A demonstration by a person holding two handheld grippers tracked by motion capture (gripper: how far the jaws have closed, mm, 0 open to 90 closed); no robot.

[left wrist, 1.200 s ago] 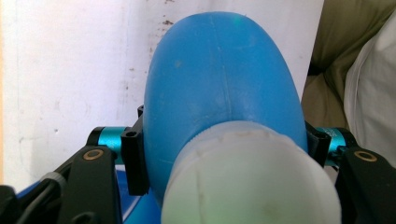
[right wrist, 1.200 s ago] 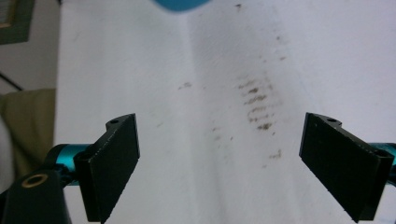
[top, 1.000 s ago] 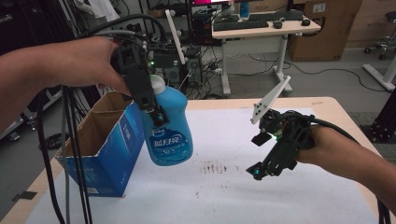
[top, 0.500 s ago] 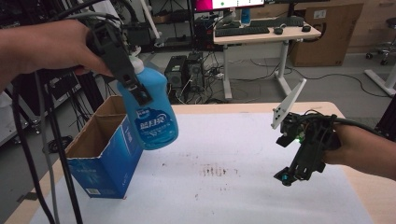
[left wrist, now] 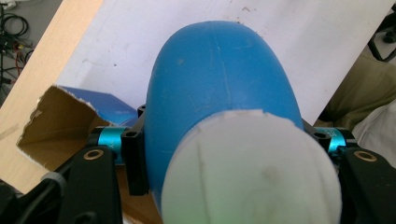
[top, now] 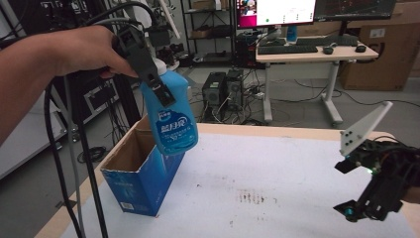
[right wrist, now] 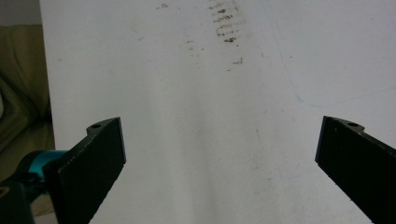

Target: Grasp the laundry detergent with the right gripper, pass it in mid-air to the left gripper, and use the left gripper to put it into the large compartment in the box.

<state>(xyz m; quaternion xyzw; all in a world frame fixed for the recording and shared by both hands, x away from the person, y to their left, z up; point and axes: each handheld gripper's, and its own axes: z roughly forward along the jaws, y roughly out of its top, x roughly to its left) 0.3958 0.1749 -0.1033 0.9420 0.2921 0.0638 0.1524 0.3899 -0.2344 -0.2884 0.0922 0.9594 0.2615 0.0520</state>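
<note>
A blue detergent bottle (top: 176, 126) with a white cap (left wrist: 252, 168) hangs in the air, tilted, over the open blue cardboard box (top: 141, 178). My left gripper (top: 171, 94) is shut on the bottle's body just below the cap, one jaw on each side (left wrist: 224, 140). The box (left wrist: 60, 121) lies below and to the left of the bottle, its brown inside showing. At the table's right side my right gripper (top: 349, 188) hovers over the white sheet (right wrist: 210, 93). Its jaws have just been opening and stand wide apart (right wrist: 219, 154) with nothing between them.
The white sheet (top: 277, 188) covers the wooden table and carries a patch of brown marks (top: 255, 197). Black cables (top: 74, 163) hang from my left hand beside the box. Desks, a monitor and a cardboard carton stand on the floor beyond the table.
My left gripper has lifted the bottle up and to the left, from beside the box to above it. My right gripper has drifted right and opened wider.
</note>
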